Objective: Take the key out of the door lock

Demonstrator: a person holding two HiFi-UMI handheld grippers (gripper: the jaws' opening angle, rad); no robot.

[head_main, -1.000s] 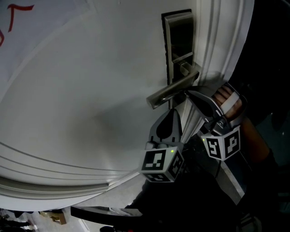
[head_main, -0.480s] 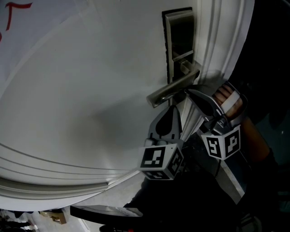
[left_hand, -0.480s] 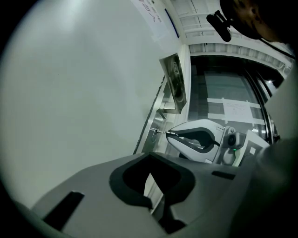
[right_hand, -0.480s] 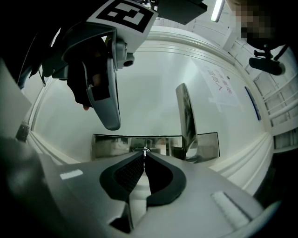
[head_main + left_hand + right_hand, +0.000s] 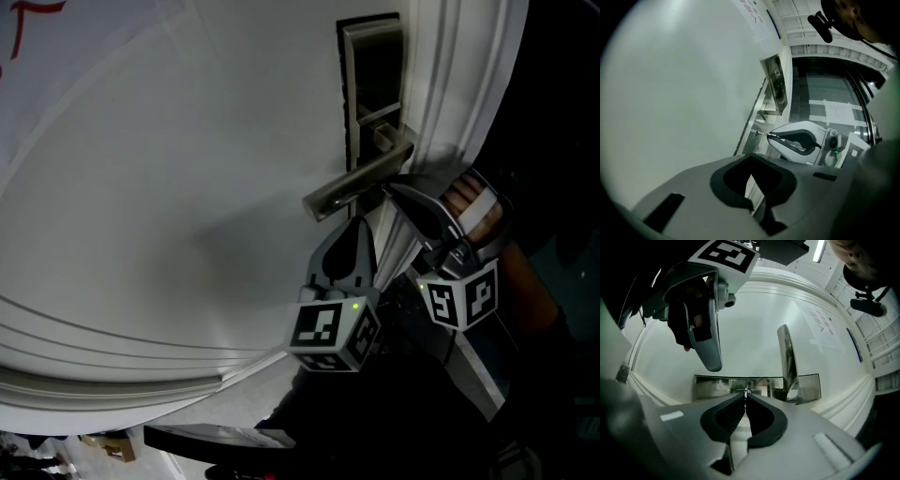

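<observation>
1. Your R gripper (image 5: 746, 398): jaws pinch key (image 5: 746, 391); key sits in lock plate (image 5: 710, 386), beside lever handle (image 5: 361, 181).
2. Your L gripper (image 5: 751, 178): jaws pressed together, empty, near door (image 5: 187, 187).

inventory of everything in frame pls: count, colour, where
door: 1, white, fills most of the head view
lock plate: 1, silver, on the door near its edge
lever handle: 1, silver, on the lock plate
key: 1, metal, in the lock
sheet with red marking: 1, white, door's top left
left tongs: 1, grey, shut, empty, below the handle
right tongs: 1, grey, shut on the key
hand: 1, holding the right tongs
</observation>
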